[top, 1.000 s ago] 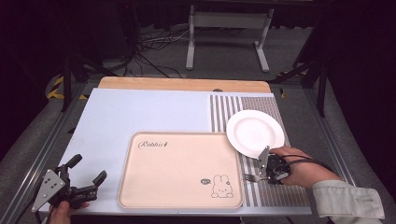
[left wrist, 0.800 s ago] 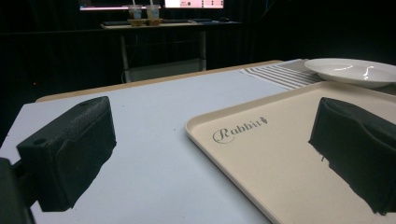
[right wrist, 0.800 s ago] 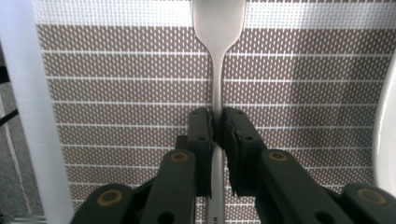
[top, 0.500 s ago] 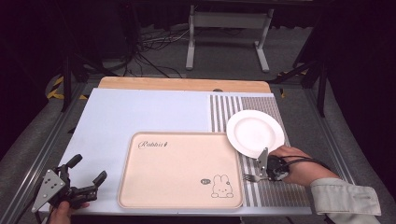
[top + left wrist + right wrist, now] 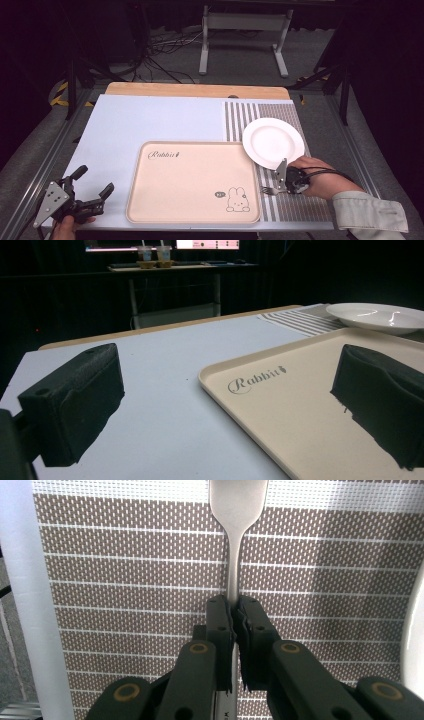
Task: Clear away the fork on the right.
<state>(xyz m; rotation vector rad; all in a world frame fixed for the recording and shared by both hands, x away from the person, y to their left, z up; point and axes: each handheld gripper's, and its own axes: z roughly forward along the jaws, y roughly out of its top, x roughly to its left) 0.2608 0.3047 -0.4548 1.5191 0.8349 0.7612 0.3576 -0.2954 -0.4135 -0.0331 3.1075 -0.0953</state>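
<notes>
The beige tray bears the script word "Rabbit" near one corner, legible in the left gripper view and fainter in the high view. A rabbit drawing sits in its opposite corner.

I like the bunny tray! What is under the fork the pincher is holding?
Under the fork held by the right gripper lies the brown striped placemat. What is beneath the placemat is covered.
</notes>
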